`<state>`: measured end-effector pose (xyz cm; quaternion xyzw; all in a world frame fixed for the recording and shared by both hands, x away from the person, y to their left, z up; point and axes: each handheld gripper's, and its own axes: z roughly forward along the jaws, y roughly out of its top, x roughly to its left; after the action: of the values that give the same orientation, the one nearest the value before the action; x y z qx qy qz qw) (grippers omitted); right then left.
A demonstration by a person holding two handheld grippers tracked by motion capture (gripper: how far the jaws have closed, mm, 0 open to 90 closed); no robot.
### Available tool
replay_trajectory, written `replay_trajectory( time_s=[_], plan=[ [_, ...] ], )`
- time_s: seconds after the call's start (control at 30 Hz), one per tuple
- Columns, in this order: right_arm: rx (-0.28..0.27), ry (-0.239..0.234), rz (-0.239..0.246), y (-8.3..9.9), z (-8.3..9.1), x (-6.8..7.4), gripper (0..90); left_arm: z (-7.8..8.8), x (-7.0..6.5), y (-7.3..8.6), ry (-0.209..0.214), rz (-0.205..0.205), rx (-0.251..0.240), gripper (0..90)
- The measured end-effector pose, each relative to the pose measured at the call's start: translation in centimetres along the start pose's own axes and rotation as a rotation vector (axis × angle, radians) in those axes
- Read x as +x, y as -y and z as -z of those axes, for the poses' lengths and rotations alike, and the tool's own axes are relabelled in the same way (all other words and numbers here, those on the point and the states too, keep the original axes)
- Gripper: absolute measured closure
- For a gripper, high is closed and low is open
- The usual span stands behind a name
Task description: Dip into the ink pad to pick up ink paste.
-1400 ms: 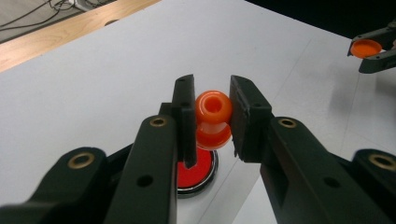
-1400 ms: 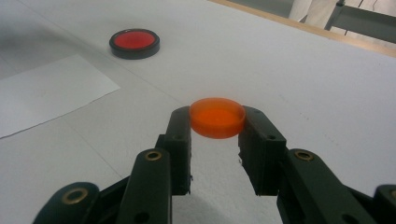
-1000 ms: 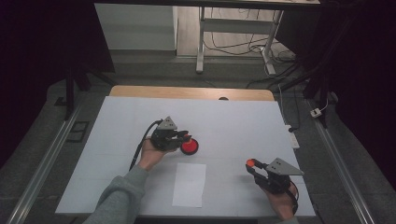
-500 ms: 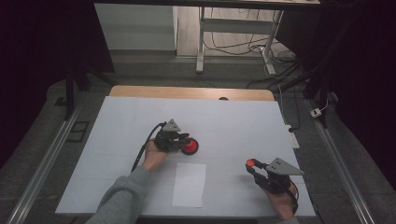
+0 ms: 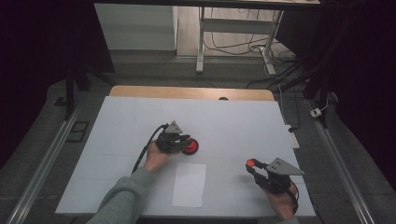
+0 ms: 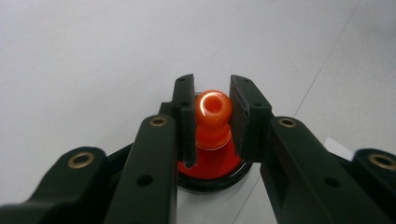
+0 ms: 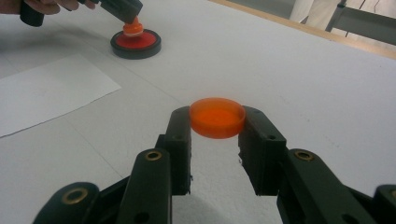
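- Orange knob (image 6: 213, 108): upright on a red disc in a black ring base (image 6: 212, 173), standing on the tabletop (image 5: 233, 126); clamped between the jaws of the left hand-held gripper (image 6: 212, 122), directly ahead of its camera.
- Left hand-held gripper, from the high view (image 5: 183, 143): closed on the knob, held by a hand (image 5: 156, 156) in a grey sleeve, base just beyond the jaw tips.
- Orange cap (image 7: 217, 116): shallow round lid, rim upward, pinched at its sides by the right hand-held gripper (image 7: 215, 133); lifted clear of the tabletop, judging by the shadow beneath.
- Right hand-held gripper, high view (image 5: 252, 164): well apart from the base, to the near right of the tabletop.
- Step in hand, by judgement: steadying the knobbed base while the cap waits; fitting not yet begun.
- Next move, by judgement: cap carried across to the base, turned and lined up before seating.
- Containers: black ring base holding the red disc and knob; cap apparently empty.
- White paper sheet (image 5: 189, 184): flat between the two hand-held grippers, untouched.
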<state>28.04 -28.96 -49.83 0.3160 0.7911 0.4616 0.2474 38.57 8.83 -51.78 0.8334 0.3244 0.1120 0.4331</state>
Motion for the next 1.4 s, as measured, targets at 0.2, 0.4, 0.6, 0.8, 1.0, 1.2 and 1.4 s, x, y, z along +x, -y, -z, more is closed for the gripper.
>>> replay_trajectory(
  time_s=[0.2, 0.4, 0.6, 0.8, 1.0, 1.2, 1.4],
  plan=[
    [0.002, 0.004, 0.0, 0.0, 0.02, -0.02, 64.8, -0.18, -0.08, 0.21, -0.011, -0.012, -0.001, 72.9],
    [-0.003, -0.001, 0.002, -0.01, 0.05, -0.05, 64.8, -0.44, -0.11, 0.44, -0.014, -0.017, 0.0, 72.8],
    [-0.002, -0.003, 0.003, -0.01, -0.01, 0.03, 64.8, -0.42, -0.08, 0.69, -0.01, -0.01, -0.008, 72.9],
    [0.001, 0.002, 0.002, -0.02, 0.03, 0.0, 64.8, -0.5, -0.2, 0.7, -0.016, -0.021, 0.002, 72.8],
    [-0.002, 0.002, 0.004, -0.09, 0.08, 0.11, 64.8, -0.58, -0.75, 0.54, -0.048, -0.057, 0.027, 72.8],
    [0.002, 0.002, 0.004, -0.04, 0.03, 0.09, 64.8, -0.69, -0.79, 0.64, -0.054, -0.06, 0.034, 72.8],
    [0.0, 0.002, 0.004, -0.06, 0.06, 0.07, 64.8, -0.69, -0.74, 0.63, -0.051, -0.052, 0.033, 72.8]
  ],
)
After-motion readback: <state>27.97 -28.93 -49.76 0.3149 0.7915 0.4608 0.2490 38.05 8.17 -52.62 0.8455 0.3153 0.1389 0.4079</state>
